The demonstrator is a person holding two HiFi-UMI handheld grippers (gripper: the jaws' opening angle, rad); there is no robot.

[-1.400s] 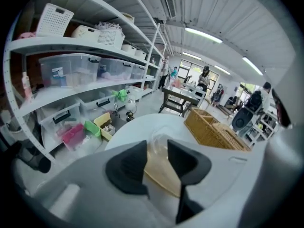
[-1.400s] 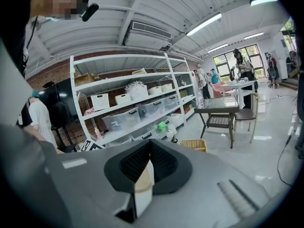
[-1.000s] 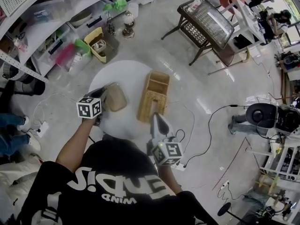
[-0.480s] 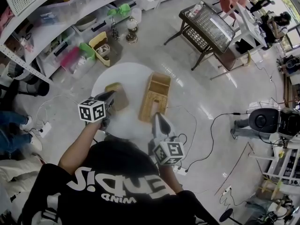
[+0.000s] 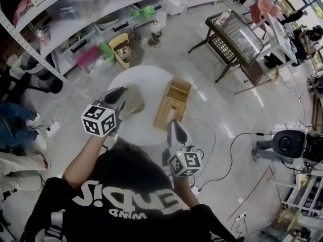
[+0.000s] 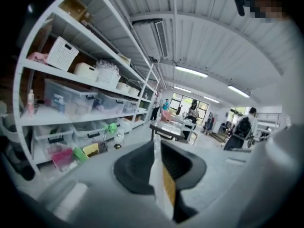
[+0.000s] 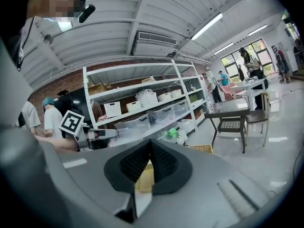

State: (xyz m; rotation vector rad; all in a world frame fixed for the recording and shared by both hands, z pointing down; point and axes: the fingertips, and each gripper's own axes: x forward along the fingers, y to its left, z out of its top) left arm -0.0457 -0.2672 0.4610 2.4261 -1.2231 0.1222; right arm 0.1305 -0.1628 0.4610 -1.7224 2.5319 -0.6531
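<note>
My left gripper (image 5: 120, 93) is raised over the left side of a round white table (image 5: 144, 130), shut on a thin clear packet with tan contents (image 5: 133, 100). In the left gripper view the packet (image 6: 164, 184) stands edge-on between the closed jaws of the left gripper (image 6: 156, 140). My right gripper (image 5: 174, 124) points at the near end of a long wicker basket (image 5: 174, 99) on the table. The jaws of the right gripper (image 7: 150, 144) meet at the tips, with a tan piece (image 7: 144, 177) pinched lower down. The left gripper (image 7: 102, 133) also shows in the right gripper view.
White shelving with plastic bins (image 5: 75, 14) runs along the far side, with yellow, green and pink bins (image 5: 120, 44) on the floor before it. A dark glass-topped table (image 5: 234, 32) stands at the right. Cables and a black device (image 5: 288, 143) lie on the floor. Someone's legs (image 5: 20, 130) are at the left.
The left jaws, earlier apart around the packet, have closed on it and lifted it off the table. The right gripper has barely moved.
</note>
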